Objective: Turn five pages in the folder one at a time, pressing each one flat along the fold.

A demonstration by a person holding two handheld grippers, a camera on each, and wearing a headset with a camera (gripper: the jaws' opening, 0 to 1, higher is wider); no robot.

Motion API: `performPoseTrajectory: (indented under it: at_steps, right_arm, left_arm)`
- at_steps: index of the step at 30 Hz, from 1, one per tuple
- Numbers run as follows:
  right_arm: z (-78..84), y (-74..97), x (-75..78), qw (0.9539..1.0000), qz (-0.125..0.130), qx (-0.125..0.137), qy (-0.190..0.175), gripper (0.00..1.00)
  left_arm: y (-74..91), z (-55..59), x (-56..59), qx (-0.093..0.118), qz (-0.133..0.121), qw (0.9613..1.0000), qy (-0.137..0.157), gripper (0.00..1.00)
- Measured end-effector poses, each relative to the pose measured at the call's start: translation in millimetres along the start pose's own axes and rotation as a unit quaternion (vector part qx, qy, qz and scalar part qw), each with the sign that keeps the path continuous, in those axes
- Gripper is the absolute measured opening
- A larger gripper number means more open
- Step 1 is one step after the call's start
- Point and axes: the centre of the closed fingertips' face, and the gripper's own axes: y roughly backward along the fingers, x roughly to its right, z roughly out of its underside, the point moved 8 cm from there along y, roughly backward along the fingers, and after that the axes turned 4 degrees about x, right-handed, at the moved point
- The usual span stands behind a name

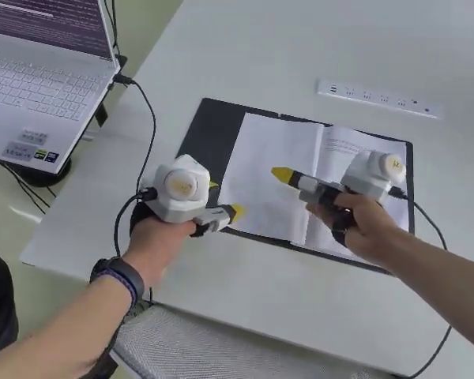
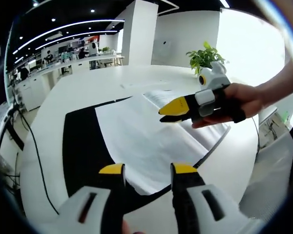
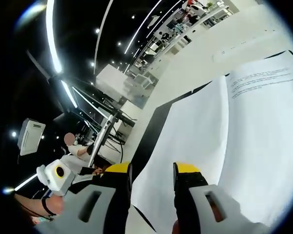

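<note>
The left gripper [image 2: 146,169] hovered with its jaws parted and empty, the open folder [image 1: 207,134] just ahead of its tips. The right gripper [image 3: 152,168], jaws likewise apart on nothing, hung over the left page [image 1: 261,150].

The folder [image 1: 209,136] lies on the table [image 1: 261,47], laptop [image 1: 39,71] to its left, power strip [image 1: 378,99] behind.

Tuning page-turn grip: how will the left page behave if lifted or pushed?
Likely floppy and light: the left page looks like one thin sheet, bowed up slightly near the fold. A push would probably buckle or slide it, since its free edge lies loose on the black cover. Pinched at an edge, it would likely droop.
</note>
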Motion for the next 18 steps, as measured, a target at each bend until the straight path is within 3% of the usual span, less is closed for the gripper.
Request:
performPoseTrajectory:
  at_steps: [4, 11, 15, 18]
  right_arm:
    - [-3.5, 3.8, 2.7, 1.0, 0.004, 0.003, -0.003, 0.32]
    - [-10.0, 7.2, 11.8, 0.9999, 0.01, 0.008, -0.008, 0.31]
    - [-12.4, 8.4, 18.1, 0.9998, 0.014, 0.01, -0.011, 0.3]
    - [-13.1, 8.7, 22.8, 0.9997, 0.016, 0.011, -0.013, 0.29]
  left_arm:
    - [-9.1, 3.0, 1.8, -0.017, 0.003, 0.9996, -0.02, 0.27]
    - [-29.1, 19.9, -4.0, -0.061, -0.003, 0.9965, -0.058, 0.15]
    - [-36.5, 28.6, -1.7, -0.077, 0.004, 0.9939, -0.079, 0.09]
    - [-40.8, 32.1, -4.0, -0.074, 0.004, 0.9948, -0.069, 0.06]
